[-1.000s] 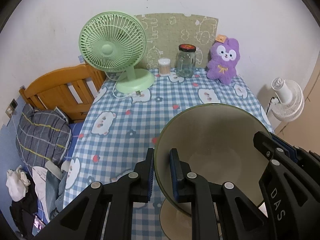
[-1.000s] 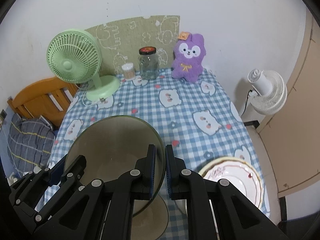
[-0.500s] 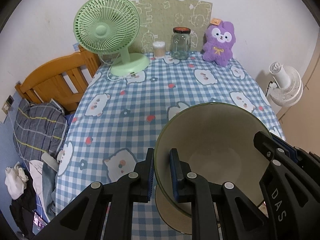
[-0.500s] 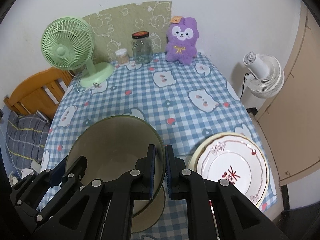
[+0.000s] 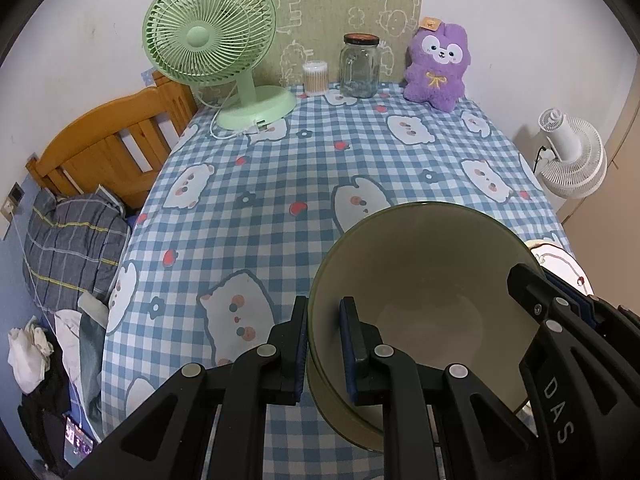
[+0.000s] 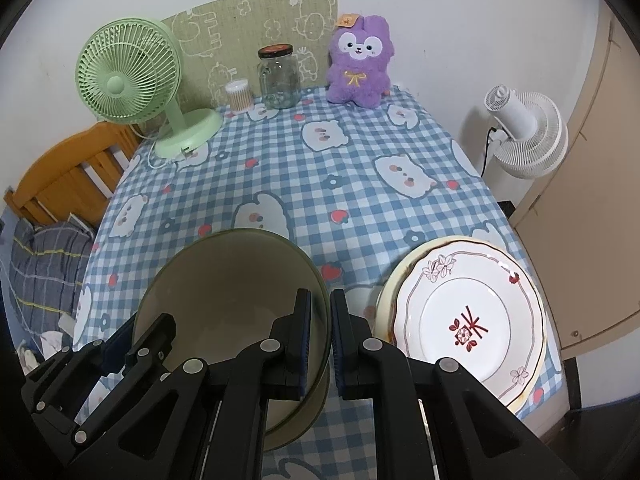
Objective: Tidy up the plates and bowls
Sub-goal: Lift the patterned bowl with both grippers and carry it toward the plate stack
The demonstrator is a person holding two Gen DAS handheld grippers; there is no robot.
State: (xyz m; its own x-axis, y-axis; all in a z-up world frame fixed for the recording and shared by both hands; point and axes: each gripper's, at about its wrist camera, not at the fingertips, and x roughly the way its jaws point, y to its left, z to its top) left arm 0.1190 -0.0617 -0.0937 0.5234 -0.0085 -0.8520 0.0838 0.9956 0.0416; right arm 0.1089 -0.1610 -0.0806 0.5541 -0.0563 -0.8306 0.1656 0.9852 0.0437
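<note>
A large cream bowl with an olive-green rim (image 5: 424,280) (image 6: 224,280) is held between both grippers above the near edge of the table. My left gripper (image 5: 323,332) is shut on its left rim. My right gripper (image 6: 320,326) is shut on its right rim. A second, similar bowl (image 6: 308,404) sits right under it, mostly hidden. A white flowered plate (image 6: 464,320) lies on a cream plate (image 6: 382,304) at the near right; its edge shows in the left wrist view (image 5: 560,256).
The table has a blue checked cloth (image 5: 280,184). At the back stand a green fan (image 5: 212,40), a cotton-swab tub (image 5: 315,78), a glass jar (image 5: 359,66) and a purple plush (image 5: 436,68). A wooden bed frame (image 5: 108,148) is left, a white fan (image 6: 524,136) right.
Both grippers with the bowl have drawn back toward the near edge and risen; more of the table and the plates at right has come into view. The grips are unchanged.
</note>
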